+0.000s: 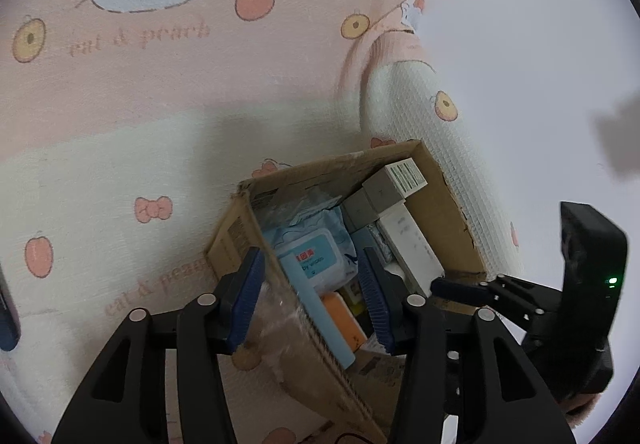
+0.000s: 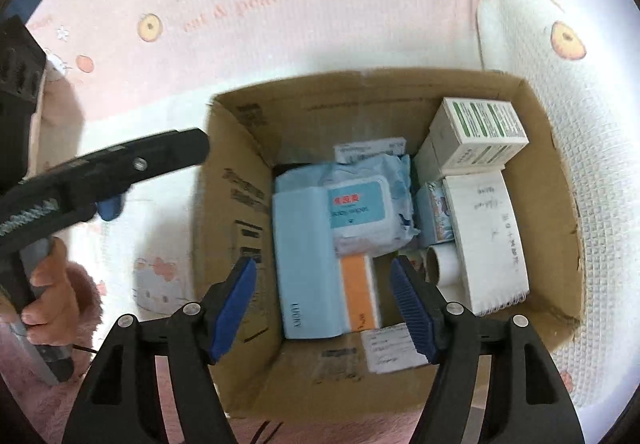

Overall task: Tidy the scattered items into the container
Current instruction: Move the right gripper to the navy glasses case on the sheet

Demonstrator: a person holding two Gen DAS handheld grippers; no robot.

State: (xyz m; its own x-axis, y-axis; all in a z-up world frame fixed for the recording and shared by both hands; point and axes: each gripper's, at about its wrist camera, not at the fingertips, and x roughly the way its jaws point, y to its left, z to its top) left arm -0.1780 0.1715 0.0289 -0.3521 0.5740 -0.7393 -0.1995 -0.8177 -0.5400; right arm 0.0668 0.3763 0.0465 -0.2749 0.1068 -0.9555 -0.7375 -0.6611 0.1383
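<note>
Open brown cardboard box [image 2: 552, 180] set on a pink-and-white cartoon-print blanket [image 2: 360, 24], flaps out of the way so things can drop straight in. Packed tight inside: long pale-blue carton [image 2: 306, 264] laid flat along the left wall, soft blue pack of baby wipes [image 2: 368, 212] on top of it, orange-and-white slim box [image 2: 358, 292] beside, white roll of paper labels [image 2: 488, 236] filling the right side, green-striped white carton [image 2: 480, 128] stacked in the far right corner. Laid flat and side by side, probably to save room.

Right tongs [image 2: 324, 304] spread wide above the box, nothing between the blue pads. Left tongs [image 1: 316, 296] likewise released and empty, straddling the near-left wall of the box without pinching it.

No loose items visible on the blanket; tidying looks close to finished.
</note>
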